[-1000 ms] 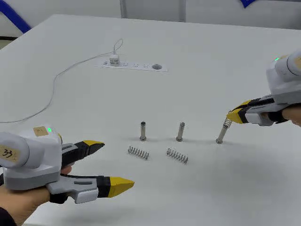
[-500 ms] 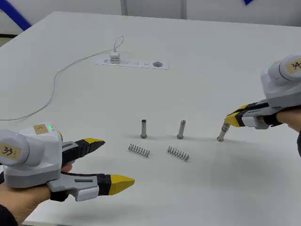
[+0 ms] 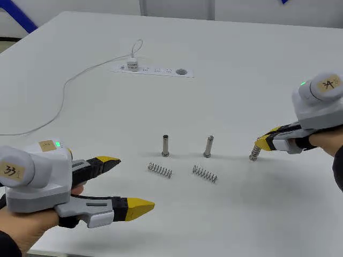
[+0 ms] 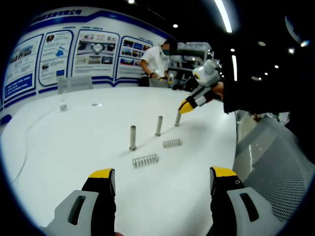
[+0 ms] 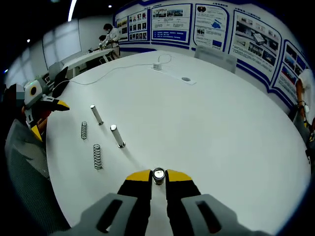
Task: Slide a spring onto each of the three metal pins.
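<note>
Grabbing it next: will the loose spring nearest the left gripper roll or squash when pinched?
Lying on its side on the smooth table, the spring probably rolls if nudged. Its thin open coils likely squash under a hard pinch.

White tabletop (image 3: 241, 64), matte, rounded at the far corner. White power strip (image 3: 155, 70) lies flat toward the far side. Small white plug adapter (image 3: 132, 66) sits at its left end. Thin white cable (image 3: 62, 99) loops up from the adapter, then trails left across the tabletop. Left gripper view: blue-and-white wall posters (image 4: 88, 49), a person in a white top (image 4: 155, 58) standing beyond the tabletop, ceiling strip lights (image 4: 222, 14).
</note>
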{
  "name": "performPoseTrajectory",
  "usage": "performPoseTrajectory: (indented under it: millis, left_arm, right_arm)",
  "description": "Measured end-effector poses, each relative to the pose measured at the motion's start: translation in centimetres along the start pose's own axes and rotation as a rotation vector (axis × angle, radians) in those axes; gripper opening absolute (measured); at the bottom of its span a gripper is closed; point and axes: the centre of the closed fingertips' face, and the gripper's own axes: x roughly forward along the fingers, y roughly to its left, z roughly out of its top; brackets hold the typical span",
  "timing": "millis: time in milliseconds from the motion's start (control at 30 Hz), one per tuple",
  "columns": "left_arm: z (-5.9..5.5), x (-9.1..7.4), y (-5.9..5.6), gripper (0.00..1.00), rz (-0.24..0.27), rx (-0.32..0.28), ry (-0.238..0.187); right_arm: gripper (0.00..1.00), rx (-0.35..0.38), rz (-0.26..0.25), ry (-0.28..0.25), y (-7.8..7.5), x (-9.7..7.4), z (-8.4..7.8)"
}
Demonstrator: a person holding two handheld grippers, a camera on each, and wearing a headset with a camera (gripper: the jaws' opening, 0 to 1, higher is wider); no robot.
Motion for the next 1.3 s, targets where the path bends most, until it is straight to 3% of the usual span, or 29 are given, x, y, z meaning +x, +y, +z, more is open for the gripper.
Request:
performPoseTrajectory:
  millis: [400, 900, 1300]
  left_arm:
    - [0.0, 0.0, 0.1, 0.80, 0.000, -0.002, -0.002]
    - [0.0, 0.0, 0.0, 0.80, -0.004, 0.005, 0.000]
    - [0.0, 0.1, -0.1, 0.80, -0.007, 0.009, 0.002]
  right_arm:
    - [0.12, 0.002, -0.003, 0.010, 0.1, 0.4, -0.6]
    - [0.16, 0.013, -0.017, 0.001, 0.1, -0.9, -1.8]
    - [0.16, 0.000, 0.009, 0.006, 2.5, -1.5, -3.3]
